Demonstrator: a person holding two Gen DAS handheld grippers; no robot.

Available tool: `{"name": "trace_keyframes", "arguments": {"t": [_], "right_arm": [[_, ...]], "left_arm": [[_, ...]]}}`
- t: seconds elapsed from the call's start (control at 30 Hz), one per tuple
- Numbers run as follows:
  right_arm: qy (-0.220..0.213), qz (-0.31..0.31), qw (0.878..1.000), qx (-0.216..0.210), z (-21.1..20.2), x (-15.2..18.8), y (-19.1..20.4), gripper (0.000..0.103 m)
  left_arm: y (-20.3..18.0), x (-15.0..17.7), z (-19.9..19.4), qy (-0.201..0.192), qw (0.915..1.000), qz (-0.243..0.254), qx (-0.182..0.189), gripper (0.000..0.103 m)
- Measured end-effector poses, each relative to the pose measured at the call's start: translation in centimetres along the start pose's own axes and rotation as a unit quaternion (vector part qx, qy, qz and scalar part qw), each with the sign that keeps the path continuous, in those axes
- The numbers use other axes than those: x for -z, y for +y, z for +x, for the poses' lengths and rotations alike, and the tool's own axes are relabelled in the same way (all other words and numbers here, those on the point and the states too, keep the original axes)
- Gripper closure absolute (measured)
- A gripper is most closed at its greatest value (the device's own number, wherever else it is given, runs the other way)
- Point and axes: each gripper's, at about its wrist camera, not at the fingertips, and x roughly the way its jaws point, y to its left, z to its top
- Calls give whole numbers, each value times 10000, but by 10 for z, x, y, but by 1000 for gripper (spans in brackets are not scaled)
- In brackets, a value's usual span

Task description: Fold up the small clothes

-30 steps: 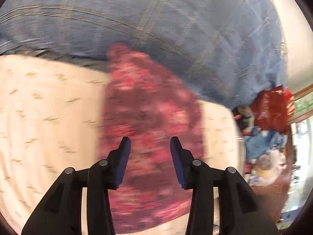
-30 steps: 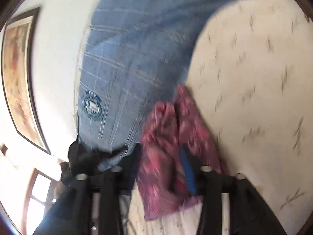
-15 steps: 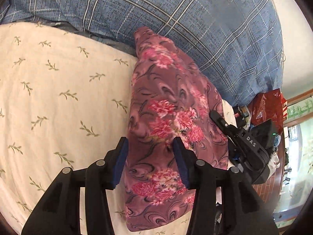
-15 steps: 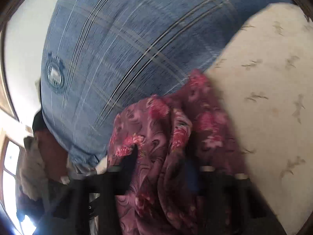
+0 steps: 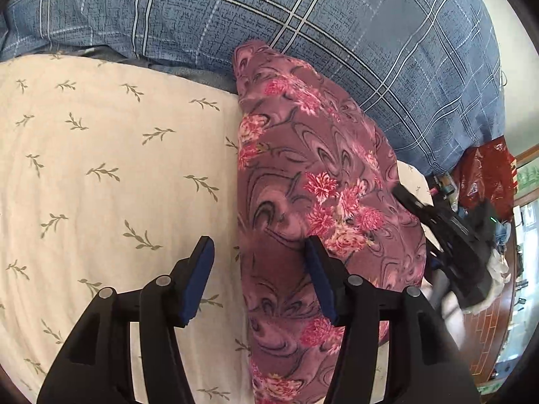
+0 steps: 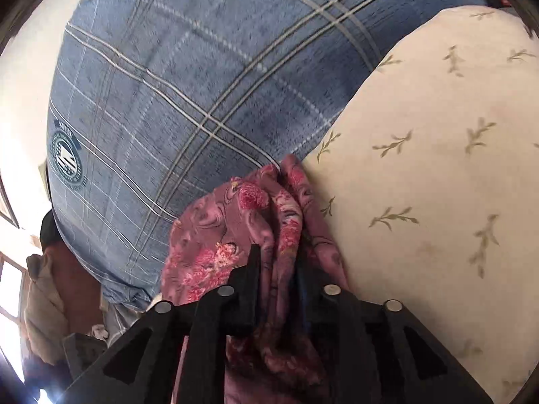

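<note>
floral garment [image 5: 313,208]: folded lengthwise on cream leaf-print sheet [image 5: 101,175], far end against blue plaid pillow [image 5: 303,33] | left gripper [image 5: 259,266]: above its near-left edge, jaws parting, pads clear of the cloth | right gripper [image 6: 279,269]: jaws easing apart, bunched fold between pads
</note>
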Motion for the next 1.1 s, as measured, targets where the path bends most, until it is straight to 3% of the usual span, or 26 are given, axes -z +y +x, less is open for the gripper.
{"name": "trace_keyframes", "arguments": {"t": [0.07,0.13,0.2,0.3,0.4,0.5,0.63,0.9,1.0,1.1], "right_arm": [[-203,-274,9993,-120,-23,11,8,78],[-407,-544,9975,-198,-45,31,15,68],[-531,-713,9960,-44,-52,52,24,50],[-453,-851,9943,461,-50,80,16,48],[-946,-1112,9880,500,-57,101,16,48],[-908,-1377,9841,663,-57,102,20,47],[-949,-1389,9843,534,-52,103,21,42],[-689,-694,9952,-72,-63,89,9,25],[-712,-567,9948,466,-74,82,9,23],[-919,-935,9872,904,-85,84,13,22]], "left_arm": [[-1,4,-3,-33,10000,-1,-35,48],[-5,11,-7,-109,9998,47,-155,48],[-7,17,-11,-216,9994,62,-253,48],[-7,29,-20,-364,9987,15,-354,46],[-4,39,-27,-305,9987,67,-409,45],[-2,50,-38,-290,9980,164,-530,45],[3,56,-45,-219,9971,194,-696,45],[6,60,-47,-116,9975,-56,-695,45],[2,59,-45,-94,9974,-98,-703,45],[-2,56,-35,52,9978,-195,-635,45]]}}
